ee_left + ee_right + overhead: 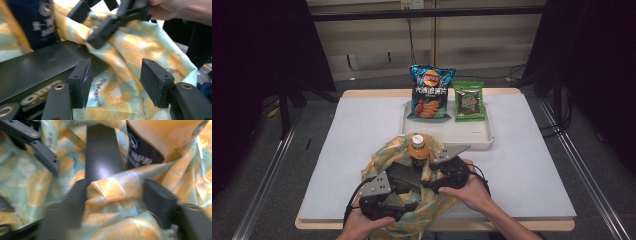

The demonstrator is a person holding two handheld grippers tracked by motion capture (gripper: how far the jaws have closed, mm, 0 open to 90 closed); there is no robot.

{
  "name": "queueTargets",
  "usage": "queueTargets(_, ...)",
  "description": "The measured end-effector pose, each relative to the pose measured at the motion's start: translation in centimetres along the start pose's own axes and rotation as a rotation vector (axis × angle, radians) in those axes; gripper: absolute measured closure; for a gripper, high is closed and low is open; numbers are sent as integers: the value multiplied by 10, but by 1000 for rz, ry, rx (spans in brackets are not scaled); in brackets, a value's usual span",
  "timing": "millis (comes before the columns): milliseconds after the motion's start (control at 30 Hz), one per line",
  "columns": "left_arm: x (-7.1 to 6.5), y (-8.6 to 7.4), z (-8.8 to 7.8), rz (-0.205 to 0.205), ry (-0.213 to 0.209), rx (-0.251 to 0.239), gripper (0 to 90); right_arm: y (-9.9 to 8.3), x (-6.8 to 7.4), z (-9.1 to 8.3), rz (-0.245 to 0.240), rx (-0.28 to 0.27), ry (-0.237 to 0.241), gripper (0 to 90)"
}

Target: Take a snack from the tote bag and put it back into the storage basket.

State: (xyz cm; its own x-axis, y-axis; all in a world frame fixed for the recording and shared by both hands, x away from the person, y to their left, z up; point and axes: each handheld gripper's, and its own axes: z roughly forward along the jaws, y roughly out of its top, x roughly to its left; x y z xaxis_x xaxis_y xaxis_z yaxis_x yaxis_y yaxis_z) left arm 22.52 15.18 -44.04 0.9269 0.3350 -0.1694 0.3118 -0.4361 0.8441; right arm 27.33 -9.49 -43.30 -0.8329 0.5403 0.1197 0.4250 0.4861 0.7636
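A patterned cloth bag [404,187] is lying at the table's [532,170] near edge, holding an upright orange-capped bottle [417,150] and a flat black box [404,174]. The left gripper [115,82] is hovering over the fabric with jaws spread apart, while the right gripper [116,195] is straddling a cloth fold, unclenched. Beyond, a white tray [447,135] is carrying a chip bag [430,92] and a green packet [469,101].

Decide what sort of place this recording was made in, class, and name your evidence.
Probably a lab recording station, not a home: a white-covered table flanked by black curtains, with snack bags staged on a tray and cables trailing behind.
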Motion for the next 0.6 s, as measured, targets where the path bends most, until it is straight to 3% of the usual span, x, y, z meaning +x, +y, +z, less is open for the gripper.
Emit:
queueTargets(200, -1, -2, 6, 8, -6, 42, 447, -5, -4, -3, 31, -19, 3, 744)
queueTargets(300, -1, -2, 9, 8, -11, 58, 486, -7, -12, -9, 65, -61, 24, 833)
queueTargets(600, 2, -10, 16, 20, -5, 115, 482, -22, -22, -29, 102, -88, 35, 855)
